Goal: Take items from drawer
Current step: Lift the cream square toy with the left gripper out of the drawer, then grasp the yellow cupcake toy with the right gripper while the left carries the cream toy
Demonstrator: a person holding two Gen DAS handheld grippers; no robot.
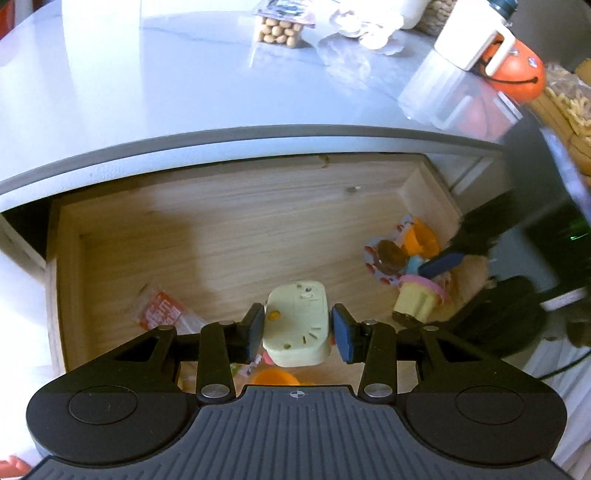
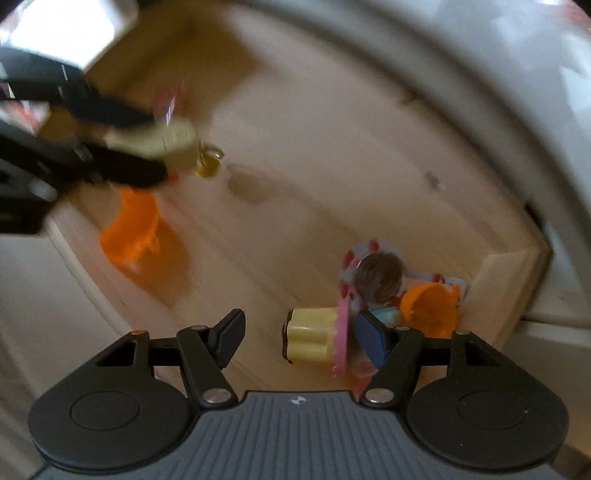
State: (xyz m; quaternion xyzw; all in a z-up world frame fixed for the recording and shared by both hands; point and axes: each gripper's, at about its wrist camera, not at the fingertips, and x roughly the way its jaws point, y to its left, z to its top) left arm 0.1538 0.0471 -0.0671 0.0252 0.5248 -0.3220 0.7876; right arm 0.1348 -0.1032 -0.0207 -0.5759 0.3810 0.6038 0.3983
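Drawer was open; our left gripper clamped the cream adapter, our right gripper gaped wide around the toy cupcake.

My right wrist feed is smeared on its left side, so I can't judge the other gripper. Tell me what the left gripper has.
Observer: The left gripper has its pads against both sides of a pale green plug adapter.
Operator: Report what else lies on that side of the drawer.
Observer: A red-orange packet lies flat on the drawer floor, left of the adapter.
Operator: Name something on the countertop so I can place it.
Observer: A clear box of round snacks sits toward the back of the grey countertop, above the drawer.
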